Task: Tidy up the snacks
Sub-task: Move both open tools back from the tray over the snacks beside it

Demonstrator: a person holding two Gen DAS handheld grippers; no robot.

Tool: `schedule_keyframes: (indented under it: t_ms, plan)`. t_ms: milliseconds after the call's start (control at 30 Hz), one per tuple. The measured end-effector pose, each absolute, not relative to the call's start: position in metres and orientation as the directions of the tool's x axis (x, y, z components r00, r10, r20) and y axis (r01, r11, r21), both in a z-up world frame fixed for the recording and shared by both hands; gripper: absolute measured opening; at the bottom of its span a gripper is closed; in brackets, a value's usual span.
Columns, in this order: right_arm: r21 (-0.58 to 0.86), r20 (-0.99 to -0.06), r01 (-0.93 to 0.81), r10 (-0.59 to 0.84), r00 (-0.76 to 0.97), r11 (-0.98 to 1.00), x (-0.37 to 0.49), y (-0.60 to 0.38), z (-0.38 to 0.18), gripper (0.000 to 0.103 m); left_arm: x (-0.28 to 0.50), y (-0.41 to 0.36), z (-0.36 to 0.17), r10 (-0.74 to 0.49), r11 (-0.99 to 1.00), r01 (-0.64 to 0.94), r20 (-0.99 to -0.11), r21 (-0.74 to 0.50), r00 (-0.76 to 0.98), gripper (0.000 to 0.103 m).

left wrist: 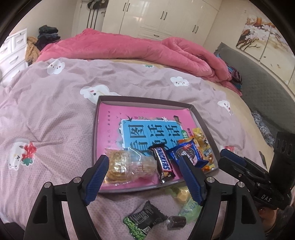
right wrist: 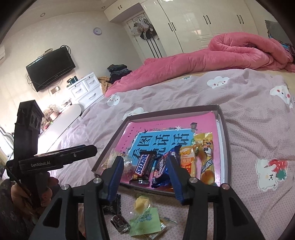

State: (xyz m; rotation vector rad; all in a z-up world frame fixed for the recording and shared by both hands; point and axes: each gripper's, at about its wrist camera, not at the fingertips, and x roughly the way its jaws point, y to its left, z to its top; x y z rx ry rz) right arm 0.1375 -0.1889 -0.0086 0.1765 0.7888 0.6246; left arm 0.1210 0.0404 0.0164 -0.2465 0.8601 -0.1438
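1. Shallow grey-walled cardboard tray (left wrist: pixel 202 120) with a pink and blue printed floor lies on the mauve cloud-print bedspread (left wrist: pixel 55 114), just ahead of both grippers.
2. Inside the tray, along its near edge: a clear bag of golden round biscuits (left wrist: pixel 125 164), a brown Snickers bar (left wrist: pixel 163 164), a blue cookie packet (left wrist: pixel 188 153), and orange-yellow snack packets (left wrist: pixel 204 147) at the far right.
3. Left gripper (left wrist: pixel 145 175): blue ribbed fingers spread wide, nothing clamped. In its view the left fingertip overlaps the biscuit bag and the right one the blue packet; contact cannot be confirmed from this angle.
4. Right gripper (right wrist: pixel 145 171): jaws partly apart, empty. The Snickers bar (right wrist: pixel 142 166) and blue packet (right wrist: pixel 162 169) show in the gap beyond the tips, pads not pressing on either.
5. Below the grippers, outside the tray on the bedspread: a black-and-green wrapped snack (left wrist: pixel 143 221), a small dark brown wrapped candy (left wrist: pixel 177 221), a pale green packet (right wrist: pixel 145 221) with a yellow sweet (right wrist: pixel 141 202).
6. Each view shows the other gripper to its side; part of a hand (right wrist: pixel 18 193) shows under the left one.
7. Farther out: rolled pink quilt (left wrist: pixel 147 49), white wardrobe (left wrist: pixel 156 16).
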Motion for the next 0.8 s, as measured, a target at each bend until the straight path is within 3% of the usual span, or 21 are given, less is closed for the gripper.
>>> schedule_keyframes:
  t_ms: [267, 800]
  plan:
    - [0.319, -0.630, -0.467, 0.552, 0.545, 0.825, 0.126, -0.182, -0.008, 0.058, 0.113, 0.034, 0.016, -0.195, 0.971, 0.019, -0.748, -0.237, 0.634, 0.080]
    - [0.269, -0.664, -0.472, 0.516, 0.540, 0.840, 0.112, -0.175, -0.011, 0.059, 0.092, 0.031, 0.011, -0.182, 0.980, 0.051, -0.774, -0.190, 0.606, 0.081]
